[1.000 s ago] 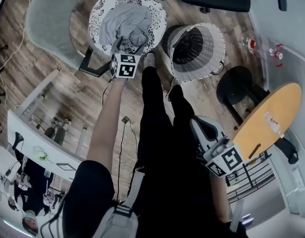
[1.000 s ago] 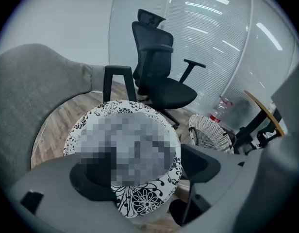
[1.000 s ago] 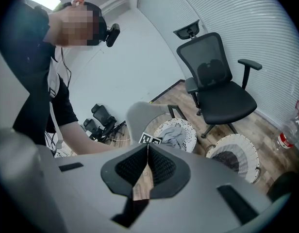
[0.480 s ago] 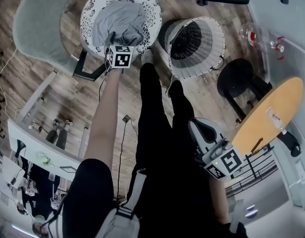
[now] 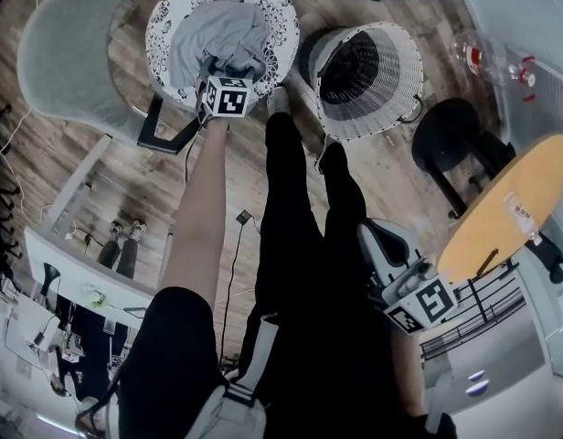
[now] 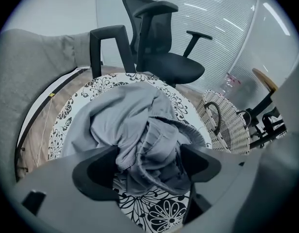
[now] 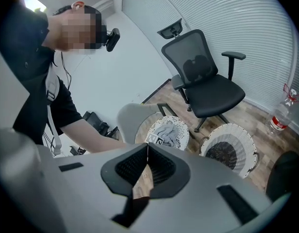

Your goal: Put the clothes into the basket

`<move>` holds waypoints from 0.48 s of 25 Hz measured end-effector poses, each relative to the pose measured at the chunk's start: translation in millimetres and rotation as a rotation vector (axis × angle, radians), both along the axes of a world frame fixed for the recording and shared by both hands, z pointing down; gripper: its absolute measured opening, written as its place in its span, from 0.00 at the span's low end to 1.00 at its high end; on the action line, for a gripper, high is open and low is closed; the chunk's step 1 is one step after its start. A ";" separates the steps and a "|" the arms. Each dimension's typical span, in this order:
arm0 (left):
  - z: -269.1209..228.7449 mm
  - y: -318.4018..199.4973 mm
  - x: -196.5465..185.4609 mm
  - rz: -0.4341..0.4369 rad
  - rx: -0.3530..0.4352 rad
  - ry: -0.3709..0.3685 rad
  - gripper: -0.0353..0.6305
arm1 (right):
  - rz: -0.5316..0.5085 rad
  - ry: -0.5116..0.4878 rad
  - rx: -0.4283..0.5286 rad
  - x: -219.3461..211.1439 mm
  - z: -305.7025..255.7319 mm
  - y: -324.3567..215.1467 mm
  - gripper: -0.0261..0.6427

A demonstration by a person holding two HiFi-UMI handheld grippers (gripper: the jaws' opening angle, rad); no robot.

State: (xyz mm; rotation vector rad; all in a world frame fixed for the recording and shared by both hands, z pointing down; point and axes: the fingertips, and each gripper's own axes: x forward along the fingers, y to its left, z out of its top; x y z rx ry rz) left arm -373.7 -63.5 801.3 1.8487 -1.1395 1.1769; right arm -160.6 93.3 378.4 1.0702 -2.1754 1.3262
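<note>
A heap of grey clothes (image 5: 213, 35) lies on a round seat with a black-and-white flower print (image 5: 167, 26). My left gripper (image 5: 228, 65) points steeply down at the heap's near edge. In the left gripper view its jaws (image 6: 149, 154) stand wide, having just been opening. A bunched fold of the clothes (image 6: 125, 110) lies between them, and the pads do not press on it. The white wicker basket (image 5: 400, 85) stands empty on the floor right of the seat (image 6: 232, 130). My right gripper (image 5: 371, 231) hangs by the person's leg, its jaws (image 7: 148, 161) shut on nothing.
A black office chair (image 6: 164, 57) stands behind the seat and a grey armchair (image 5: 71, 53) to its left. Right of the basket are a black stool (image 5: 455, 140), a round wooden table (image 5: 505, 204) and a plastic bottle (image 5: 487, 58). The person's black-trousered legs (image 5: 291, 208) reach toward the basket.
The left gripper has sunk onto the grey clothes, so that a fold now lies between its jaws. The right gripper has stayed by the leg.
</note>
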 end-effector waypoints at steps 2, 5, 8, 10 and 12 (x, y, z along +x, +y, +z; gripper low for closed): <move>2.5 -0.7 -0.8 -0.004 0.001 -0.009 0.68 | 0.005 -0.001 -0.002 0.4 1.6 0.2 0.06; 3.9 0.4 -2.6 -0.002 0.001 -0.021 0.60 | 0.013 -0.007 -0.005 -1.3 1.3 1.1 0.06; 1.4 -1.6 -4.0 0.021 0.009 -0.040 0.47 | 0.010 -0.010 -0.006 -2.5 0.9 1.4 0.06; -1.3 -2.4 -4.2 0.035 0.015 -0.056 0.36 | 0.012 -0.010 -0.003 -2.2 -1.3 1.6 0.06; -1.5 -0.6 -5.5 0.034 0.002 -0.064 0.27 | 0.017 -0.010 0.007 -2.8 -4.6 0.6 0.06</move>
